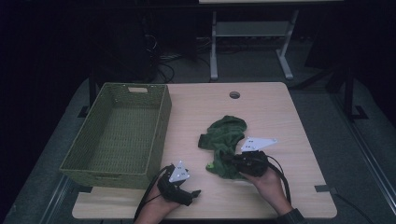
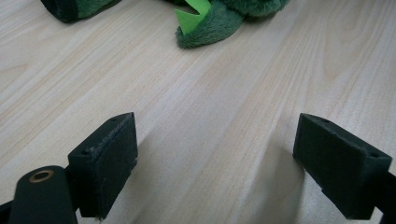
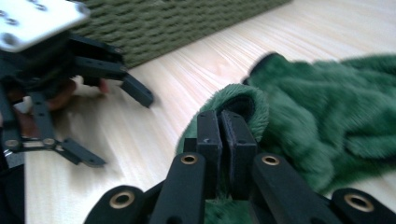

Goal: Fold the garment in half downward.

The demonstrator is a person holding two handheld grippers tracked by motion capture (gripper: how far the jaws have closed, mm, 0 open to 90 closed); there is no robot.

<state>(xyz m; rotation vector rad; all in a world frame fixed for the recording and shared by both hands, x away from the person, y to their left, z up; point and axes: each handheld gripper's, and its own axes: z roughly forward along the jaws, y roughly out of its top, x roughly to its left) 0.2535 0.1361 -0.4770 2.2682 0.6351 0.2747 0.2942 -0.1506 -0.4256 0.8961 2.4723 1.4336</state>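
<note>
At the near edge of the table [image 1: 280,196], the left gripper [image 1: 195,193] is held in a hand [image 1: 159,207] close to the front corner of the basket; its fingers [image 2: 105,163] are spread wide apart, with bare wood between them and nothing gripped. To its right, the right gripper [image 1: 229,160] is held in the other hand [image 1: 268,182], a grey plate being carried on its top. Its fingers [image 3: 208,140] are pressed together on a fold of the green plush cloth [image 1: 226,135] at the cloth's near edge (the pinched fold is seen bulging over the fingertips in the right gripper view). A bright green tag [image 2: 194,14] is shown at the cloth's edge nearest the left gripper. The cloth is spread in a crumpled heap on the middle of the table, well apart from the basket. The woven green basket [image 1: 161,126] is set along the table's left side. A round hole [image 1: 234,94] is seen near the far edge.
</note>
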